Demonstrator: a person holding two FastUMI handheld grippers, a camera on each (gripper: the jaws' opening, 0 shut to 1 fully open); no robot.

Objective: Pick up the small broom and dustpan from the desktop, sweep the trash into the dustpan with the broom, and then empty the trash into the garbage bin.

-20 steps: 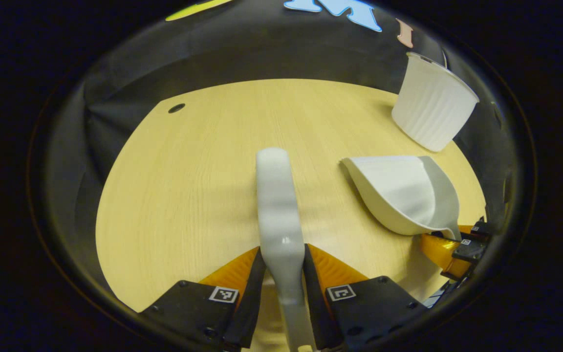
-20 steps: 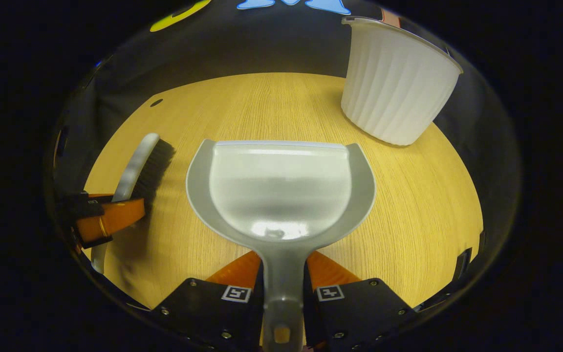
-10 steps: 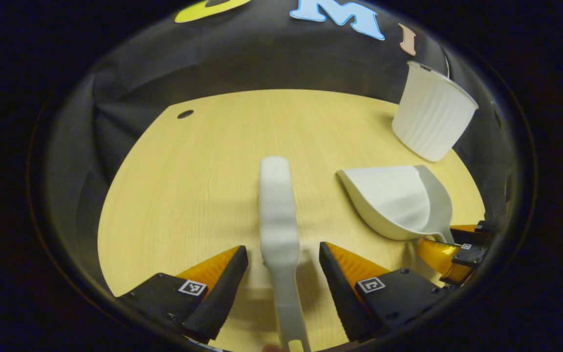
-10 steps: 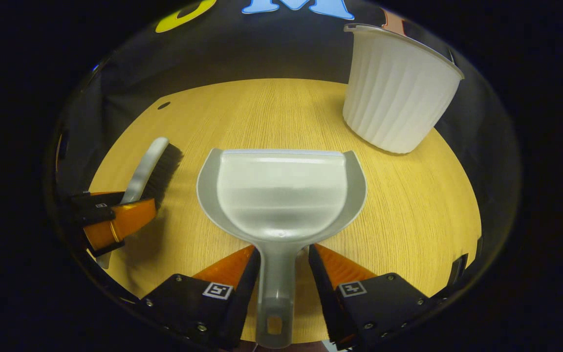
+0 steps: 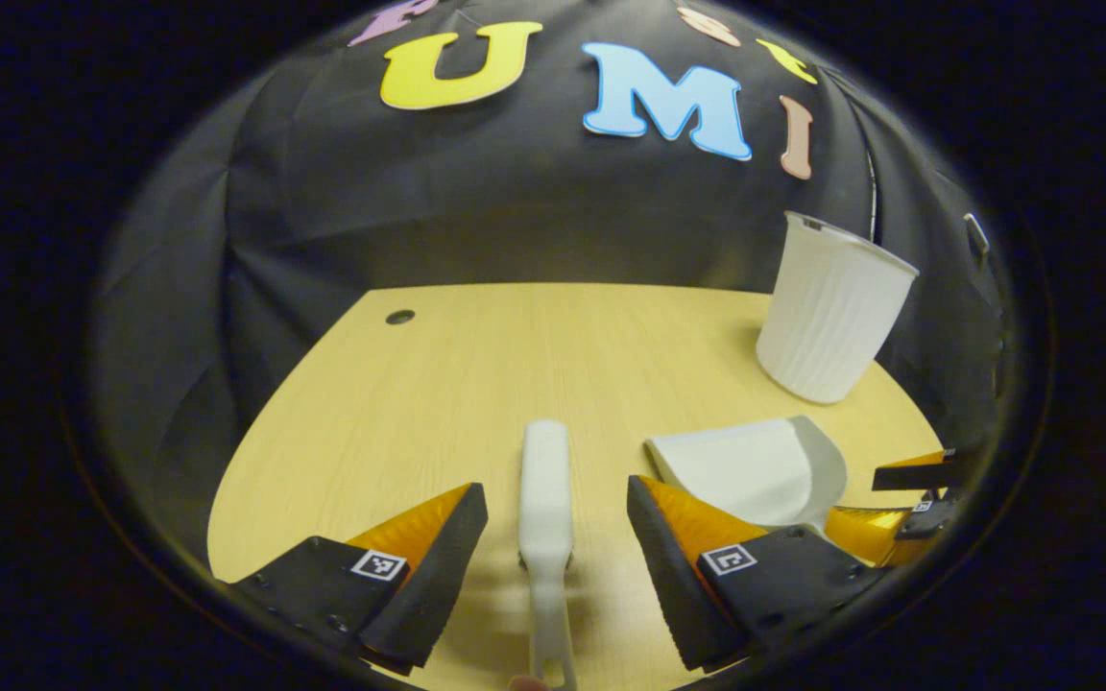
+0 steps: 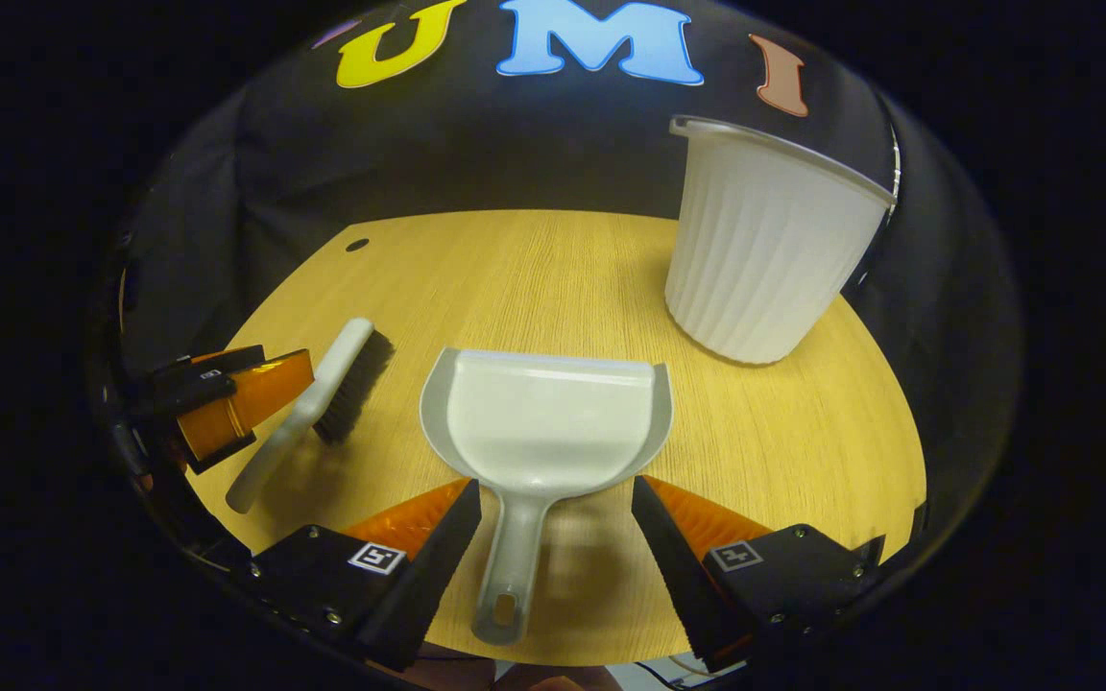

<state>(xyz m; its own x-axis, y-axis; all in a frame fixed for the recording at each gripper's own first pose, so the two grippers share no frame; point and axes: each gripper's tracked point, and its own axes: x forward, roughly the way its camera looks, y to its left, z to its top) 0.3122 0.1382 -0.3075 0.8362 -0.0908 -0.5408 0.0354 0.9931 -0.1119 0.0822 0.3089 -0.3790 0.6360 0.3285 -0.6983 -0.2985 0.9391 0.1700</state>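
Observation:
A small white broom (image 5: pixel 545 504) lies on the wooden desktop (image 5: pixel 476 384), free between the spread fingers of my left gripper (image 5: pixel 558 513), which is open and raised above it. Its dark bristles (image 6: pixel 356 384) show in the right gripper view. The white dustpan (image 6: pixel 548 422) rests flat on the desk, handle toward me, between the parted fingers of my right gripper (image 6: pixel 558 509), open and touching nothing. In the left gripper view the dustpan (image 5: pixel 750 465) sits to the right. No trash is visible on the desk.
A white ribbed garbage bin (image 6: pixel 759 254) stands upright at the back right of the desktop (image 6: pixel 534 278); in the left gripper view the bin (image 5: pixel 831 307) is at the far right. The other gripper (image 6: pixel 227 403) hovers left of the broom. A small dark hole (image 5: pixel 399 317) marks the desk's back left.
Both grippers let go: the left one released the broom handle and the right one the dustpan handle, then both drew back and upward, leaving the tools lying on the desk.

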